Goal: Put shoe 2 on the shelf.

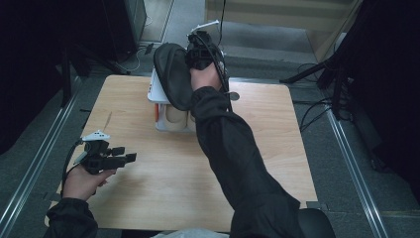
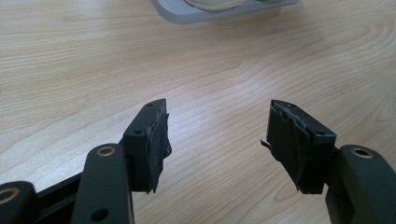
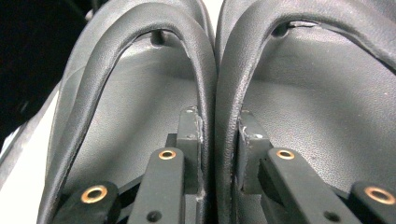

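- Wooden table [image 1: 163, 173], landmark for the rest.
- White rack [image 1: 159, 101] near the table's far edge, beige rolls [image 1: 173, 116] inside.
- Black tripod legs [image 1: 317, 74] beyond the table's far right corner.

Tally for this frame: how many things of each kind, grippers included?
black shoes, pinched together: 2
beige items in the rack: 2
white rack: 1
grippers, left gripper and right gripper: 2
Total: 7
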`<state>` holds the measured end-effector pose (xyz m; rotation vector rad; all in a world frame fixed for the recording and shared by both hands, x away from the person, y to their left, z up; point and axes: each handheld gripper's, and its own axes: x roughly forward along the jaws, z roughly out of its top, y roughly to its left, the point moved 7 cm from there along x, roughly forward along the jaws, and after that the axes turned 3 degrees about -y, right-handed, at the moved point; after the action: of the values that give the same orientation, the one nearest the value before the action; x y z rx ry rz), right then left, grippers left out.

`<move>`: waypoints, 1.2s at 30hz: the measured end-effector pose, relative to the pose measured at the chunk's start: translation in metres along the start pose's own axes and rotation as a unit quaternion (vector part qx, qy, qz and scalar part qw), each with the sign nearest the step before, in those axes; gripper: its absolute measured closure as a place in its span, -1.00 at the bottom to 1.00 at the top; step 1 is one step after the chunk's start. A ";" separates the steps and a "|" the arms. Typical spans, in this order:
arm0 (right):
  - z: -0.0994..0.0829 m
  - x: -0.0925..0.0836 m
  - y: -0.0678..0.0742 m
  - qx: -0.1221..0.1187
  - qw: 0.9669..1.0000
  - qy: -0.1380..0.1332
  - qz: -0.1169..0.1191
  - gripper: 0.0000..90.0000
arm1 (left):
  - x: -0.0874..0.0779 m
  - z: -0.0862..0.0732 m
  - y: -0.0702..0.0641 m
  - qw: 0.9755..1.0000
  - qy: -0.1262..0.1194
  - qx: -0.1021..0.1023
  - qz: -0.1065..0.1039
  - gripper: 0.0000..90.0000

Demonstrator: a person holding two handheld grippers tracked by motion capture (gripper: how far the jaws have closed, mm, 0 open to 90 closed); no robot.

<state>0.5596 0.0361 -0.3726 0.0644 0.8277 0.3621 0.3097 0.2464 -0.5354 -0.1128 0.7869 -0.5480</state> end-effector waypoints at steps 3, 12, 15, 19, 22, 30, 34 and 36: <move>0.003 0.004 0.004 0.034 0.999 -0.010 -0.007 0.69 | 0.002 0.000 -0.002 1.000 0.001 0.004 -0.005 -0.13; 0.005 0.016 0.007 0.070 0.997 -0.020 -0.041 0.68 | 0.005 0.001 -0.004 1.000 0.005 0.007 -0.007 -0.13; 0.006 0.020 0.004 0.073 0.996 -0.014 -0.043 0.68 | 0.005 0.001 -0.004 1.000 0.004 0.008 -0.007 -0.13; 0.010 0.024 0.000 0.079 0.996 -0.016 -0.041 0.68 | 0.005 0.001 -0.005 1.000 0.007 0.010 -0.011 -0.13; 0.013 0.027 -0.002 0.076 0.996 -0.020 -0.044 0.68 | 0.006 0.001 -0.006 1.000 0.007 0.014 -0.011 -0.13; 0.017 0.033 -0.002 0.084 0.995 -0.025 -0.038 0.67 | 0.006 0.001 -0.006 1.000 0.007 0.013 -0.010 -0.13; 0.017 0.033 -0.001 0.080 0.996 -0.026 -0.038 0.63 | 0.006 0.001 -0.006 1.000 0.007 0.013 -0.011 -0.13; 0.017 0.032 0.000 0.076 0.996 -0.028 -0.037 0.58 | 0.006 0.001 -0.006 1.000 0.008 0.014 -0.011 -0.13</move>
<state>0.5919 0.0482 -0.3842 0.1840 0.7993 0.2254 0.3113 0.2383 -0.5368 -0.0911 0.7946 -0.5809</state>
